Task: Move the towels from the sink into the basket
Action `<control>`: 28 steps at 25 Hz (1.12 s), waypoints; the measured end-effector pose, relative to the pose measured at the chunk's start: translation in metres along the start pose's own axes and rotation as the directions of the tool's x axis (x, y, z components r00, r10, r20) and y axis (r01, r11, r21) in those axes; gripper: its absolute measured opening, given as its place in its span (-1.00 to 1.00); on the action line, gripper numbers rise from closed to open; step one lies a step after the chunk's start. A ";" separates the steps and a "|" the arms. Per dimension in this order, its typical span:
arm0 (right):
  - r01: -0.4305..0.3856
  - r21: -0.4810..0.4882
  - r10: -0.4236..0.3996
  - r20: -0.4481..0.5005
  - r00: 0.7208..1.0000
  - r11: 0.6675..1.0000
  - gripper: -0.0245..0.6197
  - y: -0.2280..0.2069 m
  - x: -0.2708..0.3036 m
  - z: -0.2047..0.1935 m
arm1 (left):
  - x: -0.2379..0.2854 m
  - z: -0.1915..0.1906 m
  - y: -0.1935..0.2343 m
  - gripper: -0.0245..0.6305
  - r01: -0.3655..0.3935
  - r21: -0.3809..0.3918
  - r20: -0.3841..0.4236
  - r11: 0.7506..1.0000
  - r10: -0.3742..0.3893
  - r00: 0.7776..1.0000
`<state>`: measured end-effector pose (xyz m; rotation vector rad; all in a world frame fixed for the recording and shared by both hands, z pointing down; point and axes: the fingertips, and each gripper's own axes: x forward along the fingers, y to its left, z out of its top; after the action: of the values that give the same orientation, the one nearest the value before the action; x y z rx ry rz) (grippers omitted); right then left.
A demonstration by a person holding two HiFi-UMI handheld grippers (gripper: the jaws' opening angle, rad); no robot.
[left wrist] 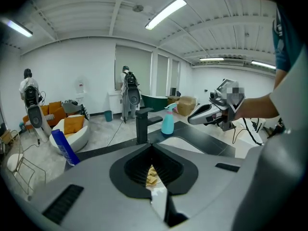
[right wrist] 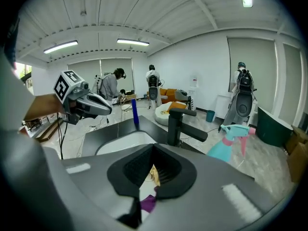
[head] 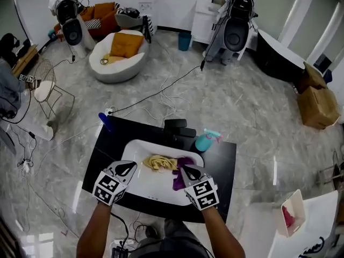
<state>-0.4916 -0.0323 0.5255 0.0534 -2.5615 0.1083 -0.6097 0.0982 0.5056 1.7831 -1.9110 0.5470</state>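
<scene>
The left gripper (head: 128, 168) hovers over the left side of the white sink (head: 153, 187), its jaws pressed together on nothing. A crumpled pale-yellow towel (head: 158, 162) lies at the sink's back. A bunched purple towel (head: 178, 183) touches the yellow towel's right end, partly under the right gripper (head: 186, 172), whose jaws are likewise closed and empty.

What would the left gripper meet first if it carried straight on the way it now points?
Most likely the yellow towel lying in the white sink: it shows straight ahead past the shut jaws, though depth is unclear.
</scene>
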 end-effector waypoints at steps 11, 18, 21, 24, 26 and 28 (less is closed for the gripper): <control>-0.038 0.064 0.046 -0.139 0.989 0.997 -0.89 -0.026 0.078 -0.071 | 0.092 -0.058 0.020 -0.91 0.064 -0.087 -0.127 0.994 -0.075 0.989; -0.059 0.102 0.080 -0.225 0.971 0.993 -0.88 -0.037 0.121 -0.127 | 0.146 -0.102 0.028 -0.90 0.071 -0.124 -0.214 0.990 -0.096 0.972; -0.065 0.122 0.094 -0.254 0.963 0.990 -0.82 -0.040 0.139 -0.148 | 0.165 -0.122 0.030 -0.87 0.068 -0.154 -0.249 0.986 -0.105 0.963; -0.074 0.136 0.111 -0.285 0.952 0.988 -0.78 -0.040 0.155 -0.167 | 0.182 -0.143 0.033 -0.81 0.063 -0.171 -0.287 0.983 -0.111 0.951; -0.078 0.139 0.118 -0.308 0.944 0.987 -0.77 -0.041 0.164 -0.179 | 0.192 -0.156 0.035 -0.78 0.063 -0.175 -0.312 0.983 -0.116 0.943; -0.082 0.142 0.125 -0.326 0.937 0.987 -0.75 -0.042 0.171 -0.189 | 0.201 -0.168 0.036 -0.72 0.066 -0.173 -0.340 0.983 -0.122 0.933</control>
<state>-0.5295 -0.0599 0.7800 -0.0488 -2.2140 0.2947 -0.6443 0.0361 0.7603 1.5477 -1.5717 0.6127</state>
